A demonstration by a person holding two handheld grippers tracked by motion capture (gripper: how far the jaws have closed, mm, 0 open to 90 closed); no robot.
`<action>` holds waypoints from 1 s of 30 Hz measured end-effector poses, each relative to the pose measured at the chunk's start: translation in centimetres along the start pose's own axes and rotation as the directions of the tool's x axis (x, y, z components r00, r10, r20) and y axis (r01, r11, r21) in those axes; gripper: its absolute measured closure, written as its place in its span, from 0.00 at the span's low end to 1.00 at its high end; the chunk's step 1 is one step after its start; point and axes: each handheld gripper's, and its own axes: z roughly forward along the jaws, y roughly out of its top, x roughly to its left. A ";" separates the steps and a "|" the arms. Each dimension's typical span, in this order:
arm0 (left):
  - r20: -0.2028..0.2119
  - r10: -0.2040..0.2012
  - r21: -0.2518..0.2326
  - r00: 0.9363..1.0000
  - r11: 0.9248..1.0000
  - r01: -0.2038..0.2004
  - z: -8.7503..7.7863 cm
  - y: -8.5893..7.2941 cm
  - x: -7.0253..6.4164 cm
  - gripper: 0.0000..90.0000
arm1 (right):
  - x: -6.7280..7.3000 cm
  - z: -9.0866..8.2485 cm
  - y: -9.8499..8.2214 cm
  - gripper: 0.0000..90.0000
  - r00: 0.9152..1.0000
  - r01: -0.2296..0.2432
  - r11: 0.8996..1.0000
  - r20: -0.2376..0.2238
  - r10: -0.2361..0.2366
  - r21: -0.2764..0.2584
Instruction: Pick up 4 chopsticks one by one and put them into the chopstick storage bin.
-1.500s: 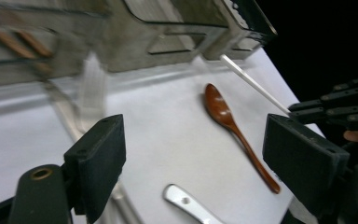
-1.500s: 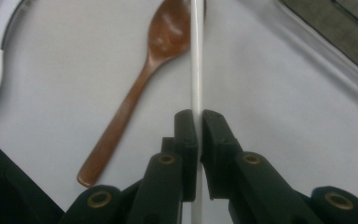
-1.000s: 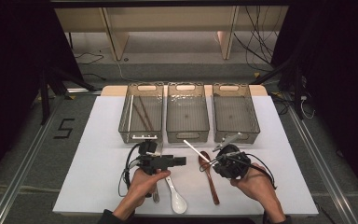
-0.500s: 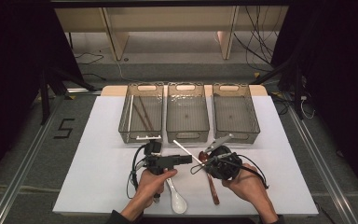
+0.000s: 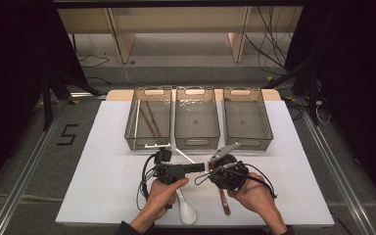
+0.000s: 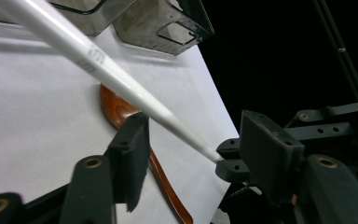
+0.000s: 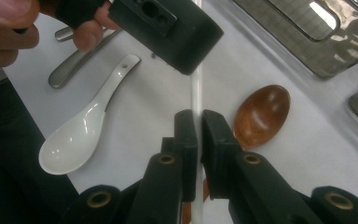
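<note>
Handover risk: right gripper (image 7: 198, 126) clamps the white chopstick (image 6: 121, 79) above the mat. Left gripper (image 6: 193, 156) jaws have just been closing around it, pads not yet touching. Early release by the right, and it drops onto the wooden spoon (image 7: 262, 114).

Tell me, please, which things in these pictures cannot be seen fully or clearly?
- White chopstick: right gripper view, far end behind the left gripper.
- Brown wooden spoon: left gripper view, partly behind the chopstick and a jaw.
- Metal utensil: right gripper view, head behind the hand.
- Contents of the left bin: high view, too small.
</note>
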 end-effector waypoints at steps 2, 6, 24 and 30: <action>0.009 -0.003 0.000 1.000 1.000 0.003 0.0 0.0 0.0 0.53 | 0.1 0.0 0.0 0.95 1.000 0.002 1.000 -0.003 -0.002 -0.003; 0.020 -0.013 -0.008 1.000 1.000 0.014 0.1 -0.1 0.1 0.58 | 0.1 0.0 0.1 0.95 1.000 0.003 1.000 -0.001 -0.003 -0.012; 0.081 -0.068 -0.047 0.994 0.996 0.072 -0.4 -0.1 0.8 0.82 | 0.2 -0.2 0.1 0.95 1.000 0.005 0.999 -0.015 -0.006 -0.052; 0.123 -0.074 -0.052 0.990 0.995 0.081 -0.5 -0.1 0.8 0.92 | 0.2 0.1 0.1 0.95 1.000 0.001 0.999 -0.023 -0.002 -0.054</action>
